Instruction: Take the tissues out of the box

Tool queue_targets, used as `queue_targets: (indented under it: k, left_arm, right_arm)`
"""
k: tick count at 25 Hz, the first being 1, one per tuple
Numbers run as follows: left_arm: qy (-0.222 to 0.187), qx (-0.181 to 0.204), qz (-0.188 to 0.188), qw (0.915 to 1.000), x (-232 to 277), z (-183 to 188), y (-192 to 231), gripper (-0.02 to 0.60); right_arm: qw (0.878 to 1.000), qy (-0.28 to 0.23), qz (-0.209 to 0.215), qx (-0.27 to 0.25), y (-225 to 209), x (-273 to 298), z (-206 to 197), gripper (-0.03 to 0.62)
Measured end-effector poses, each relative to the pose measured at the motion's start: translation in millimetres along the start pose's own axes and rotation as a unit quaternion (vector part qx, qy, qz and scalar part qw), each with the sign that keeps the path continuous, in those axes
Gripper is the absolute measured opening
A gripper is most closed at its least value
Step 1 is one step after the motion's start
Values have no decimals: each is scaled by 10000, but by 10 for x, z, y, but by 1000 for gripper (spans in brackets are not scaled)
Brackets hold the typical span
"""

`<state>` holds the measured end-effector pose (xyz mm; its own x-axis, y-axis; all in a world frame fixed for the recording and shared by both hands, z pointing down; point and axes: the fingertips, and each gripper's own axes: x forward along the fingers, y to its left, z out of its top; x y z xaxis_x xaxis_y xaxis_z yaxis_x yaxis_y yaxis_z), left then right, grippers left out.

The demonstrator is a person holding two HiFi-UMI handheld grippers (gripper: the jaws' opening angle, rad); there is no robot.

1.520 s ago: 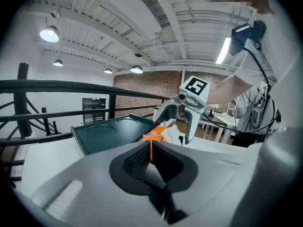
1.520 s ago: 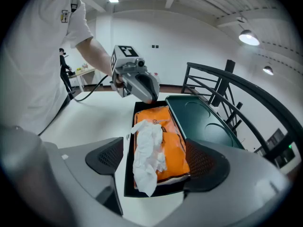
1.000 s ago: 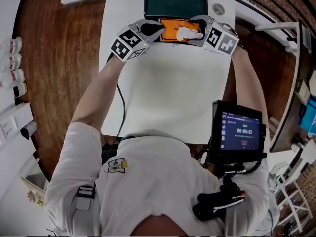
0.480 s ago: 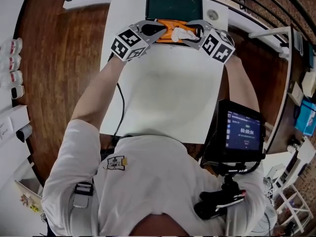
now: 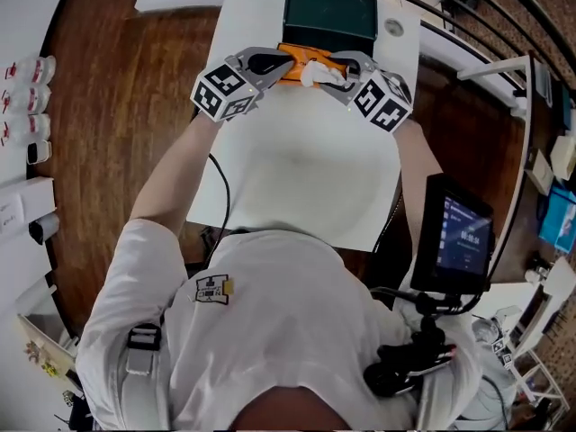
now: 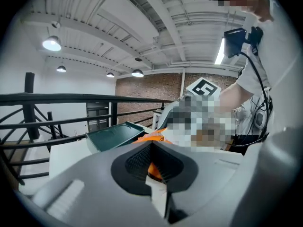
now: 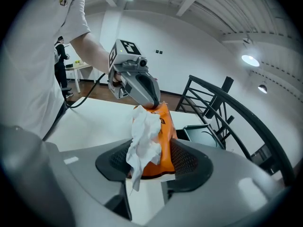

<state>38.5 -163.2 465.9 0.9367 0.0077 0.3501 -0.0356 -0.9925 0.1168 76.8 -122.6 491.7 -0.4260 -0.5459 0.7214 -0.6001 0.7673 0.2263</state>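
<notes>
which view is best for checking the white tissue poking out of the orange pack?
Right gripper view: the tissue sits mid-frame, large and crumpled, rising from the orange pack. Head view shows it only as a small white patch on the pack. Left gripper view shows some of the pack, but the tissue cannot be made out there.

Both arms reach forward; left gripper (image 5: 270, 65) and right gripper (image 5: 338, 66) clamp opposite ends of the orange tissue pack (image 5: 291, 59).
</notes>
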Motion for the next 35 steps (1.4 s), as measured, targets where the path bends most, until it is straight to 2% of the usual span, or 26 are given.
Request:
queue_targets:
  k: [5, 10, 14, 18, 23, 26, 29, 31, 33, 35]
  left_arm:
    - [144, -318, 130, 9993, -220, -413, -149, 0]
    - [463, -728, 236, 9960, -121, -817, -107, 0]
    - [679, -938, 266, 9929, -21, -995, -103, 0]
    - [713, -995, 269, 9921, 33, -1057, -88, 0]
    - [703, -1002, 265, 9921, 37, -1092, -59, 0]
    - [685, -867, 188, 9937, 5, -1065, -79, 0]
    - [567, -719, 67, 9958, -79, -997, -114, 0]
    - [416, -624, -38, 9972, -180, -965, -271, 0]
    - [325, -621, -181, 9974, -356, -1017, -668, 0]
    - [402, -721, -413, 9957, -476, -1158, -1127, 0]
  right_arm:
    - [9999, 57, 123, -17, 426, 228, 0, 215]
    - [9996, 205, 177, 32, 568, 506, -224, 219]
    - [9989, 364, 274, 107, 625, 665, -370, 232]
    - [9986, 356, 332, 205, 614, 706, -409, 246]
    - [9982, 352, 414, 237, 605, 719, -392, 293]
    - [9987, 177, 392, 288, 613, 674, -361, 301]
    - [9986, -103, 194, 481, 619, 555, -313, 302]
    - [9965, -400, 49, 732, 759, 388, -257, 301]
    - [9928, -704, 55, 968, 1197, 161, -194, 271]
    - [9885, -920, 175, 1187, 1706, 8, -161, 257]
